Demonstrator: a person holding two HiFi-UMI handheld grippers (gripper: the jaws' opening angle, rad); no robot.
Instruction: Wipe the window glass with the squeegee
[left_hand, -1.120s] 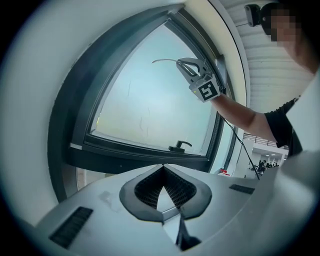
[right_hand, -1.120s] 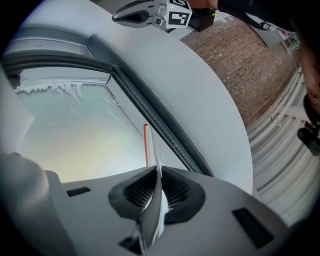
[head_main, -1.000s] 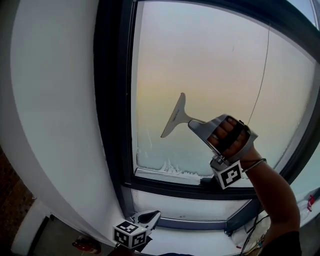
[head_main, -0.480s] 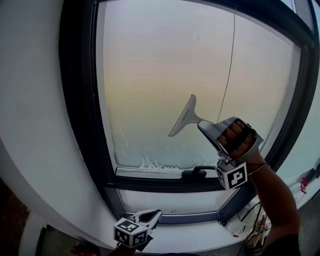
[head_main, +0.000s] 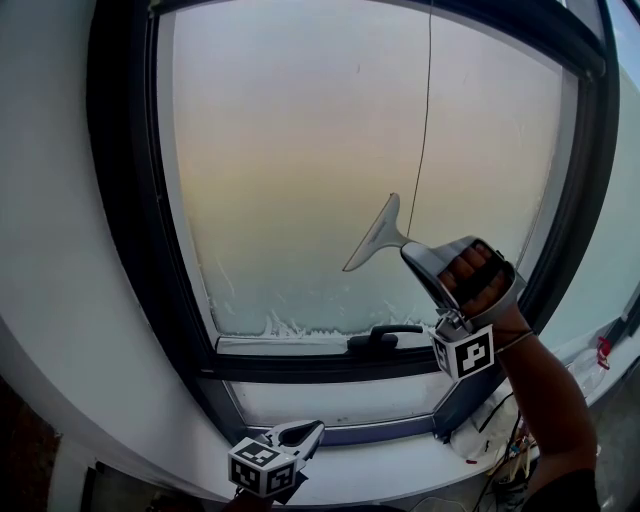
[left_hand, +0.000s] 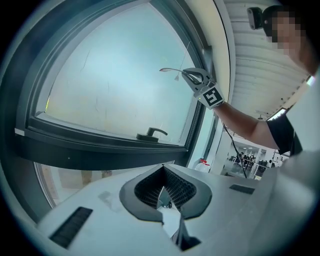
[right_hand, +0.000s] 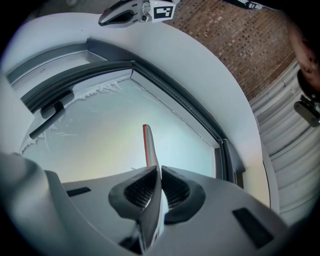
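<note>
Centrally, the pale grey T-shaped squeegee (head_main: 375, 238) stood out from the tip of the right gripper (head_main: 410, 250), its handle clamped between the two jaws and its blade slanting from lower left to upper right. The blade lay over the lower right part of the frosted, pale window glass (head_main: 300, 150), above the black lever handle (head_main: 380, 335) on the dark window frame (head_main: 120, 200). In the right gripper view, the squeegee (right_hand: 149, 150) was seen edge-on with a red strip along one side, rising straight from the right gripper (right_hand: 159, 175); the blade appeared to meet the pane (actual contact could not be confirmed). A ragged white residue (head_main: 290, 328) fringed the bottom edge of the glass, below and left of the blade.

The person's hand (head_main: 470, 275) gripped the tool with the fingers curled round it, the forearm rising from the lower right corner and the black-and-white marker cube (head_main: 463, 353) hanging below the wrist.

The left gripper (head_main: 310, 430) was held low, well apart from the squeegee, over the white sill (head_main: 400, 465). In its own view, the left gripper (left_hand: 162, 187) had its jaw tips together with nothing between them and pointed up at the window, where the squeegee (left_hand: 172, 71) showed high against the glass.
</note>
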